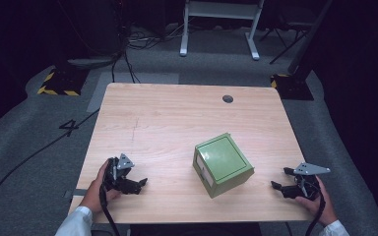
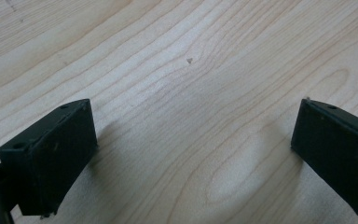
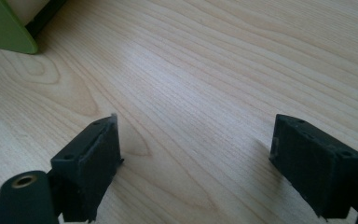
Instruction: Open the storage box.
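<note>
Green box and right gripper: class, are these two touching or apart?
Apart. The high view shows bare table between the green box and the open right gripper.

The table (image 1: pixel 177 118) was seen as pale, matt wood grain; the green box (image 1: pixel 222 163) looked smooth, faintly glossy.

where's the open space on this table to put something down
The whole far half of the table is bare, from the green box back to the small round hole. The near middle is free too, between the left gripper and the box. It is tighter between the box and the right gripper.
</note>
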Tool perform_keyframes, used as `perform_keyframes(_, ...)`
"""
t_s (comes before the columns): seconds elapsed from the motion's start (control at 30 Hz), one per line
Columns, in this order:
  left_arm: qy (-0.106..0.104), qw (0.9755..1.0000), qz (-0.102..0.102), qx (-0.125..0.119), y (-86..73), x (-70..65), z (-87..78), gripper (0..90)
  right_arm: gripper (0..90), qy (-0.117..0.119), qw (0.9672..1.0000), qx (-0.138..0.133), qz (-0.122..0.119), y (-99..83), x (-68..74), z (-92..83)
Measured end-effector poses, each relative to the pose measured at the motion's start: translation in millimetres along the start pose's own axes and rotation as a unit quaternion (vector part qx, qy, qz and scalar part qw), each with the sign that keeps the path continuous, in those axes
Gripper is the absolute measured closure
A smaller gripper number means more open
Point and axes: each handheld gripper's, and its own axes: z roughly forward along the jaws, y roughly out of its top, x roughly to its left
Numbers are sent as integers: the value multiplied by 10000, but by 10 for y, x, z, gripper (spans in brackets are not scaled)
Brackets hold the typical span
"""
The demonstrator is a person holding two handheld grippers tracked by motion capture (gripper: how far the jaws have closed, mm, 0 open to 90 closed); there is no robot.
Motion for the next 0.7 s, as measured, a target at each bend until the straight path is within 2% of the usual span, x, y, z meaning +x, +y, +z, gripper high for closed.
perform_keyframes(0.17, -35, 9999, 125, 2, 50, -35, 40, 4, 160, -22, 10000, 1, 17, 13, -10, 13)
perform_keyframes(0.3, -173, 9995, 252, -6, 79, -79, 69, 4, 180, -125, 9999, -11, 1, 21, -11, 10)
perform_keyframes(0.37, -210, 9995, 235, -10, 82, -99, 74, 4, 183, -169, 9999, -27, 6, 60, -24, 16)
perform_keyframes(0.4, -285, 9990, 343, 5, 87, -120, 77, 4, 196, -201, 9998, -65, 47, 97, -33, 25)
perform_keyframes(0.5, -378, 9982, 456, 7, 91, -139, 81, 3, 193, -50, 9999, -98, -75, 200, -12, 29)
perform_keyframes(0.57, -390, 9981, 473, 12, 95, -152, 85, 4, 201, -35, 9997, -116, -224, 280, 18, 12)
perform_keyframes(0.7, -370, 9985, 414, 17, 91, -168, 82, 5, 227, 66, 9989, -328, -317, 459, 17, -62)
